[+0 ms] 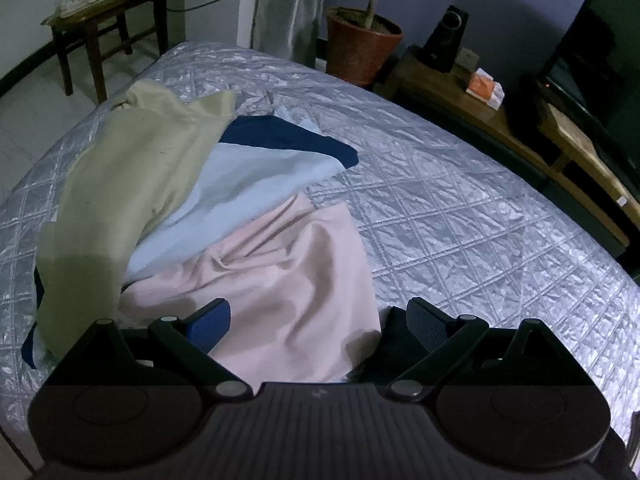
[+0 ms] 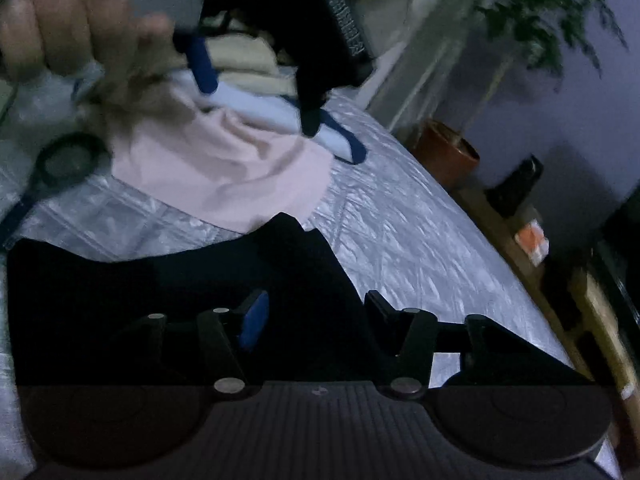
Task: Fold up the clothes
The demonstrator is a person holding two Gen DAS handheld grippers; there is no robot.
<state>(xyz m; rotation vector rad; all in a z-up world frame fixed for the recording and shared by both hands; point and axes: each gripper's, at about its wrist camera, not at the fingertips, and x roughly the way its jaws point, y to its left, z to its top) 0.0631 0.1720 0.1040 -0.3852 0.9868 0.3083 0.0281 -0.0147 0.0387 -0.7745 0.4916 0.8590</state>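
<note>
A heap of clothes lies on the quilted bed (image 1: 460, 208): a pink garment (image 1: 280, 280) nearest, then a light blue one (image 1: 240, 192), a navy one (image 1: 280, 136) and a beige one (image 1: 132, 168). My left gripper (image 1: 320, 322) is open just above the pink garment's near edge. In the right wrist view a black garment (image 2: 180, 280) lies on the bed under my right gripper (image 2: 316, 312), which is open over it. The left gripper (image 2: 256, 96) shows there from outside, above the pink garment (image 2: 224, 172), held by a hand (image 2: 60, 24).
A wooden chair (image 1: 100, 20) with shoes stands beyond the bed's far left corner. A potted plant (image 1: 360, 44), a speaker (image 1: 444, 36), an orange box (image 1: 484, 88) on a low wooden bench and a dark TV (image 1: 600, 60) line the right side.
</note>
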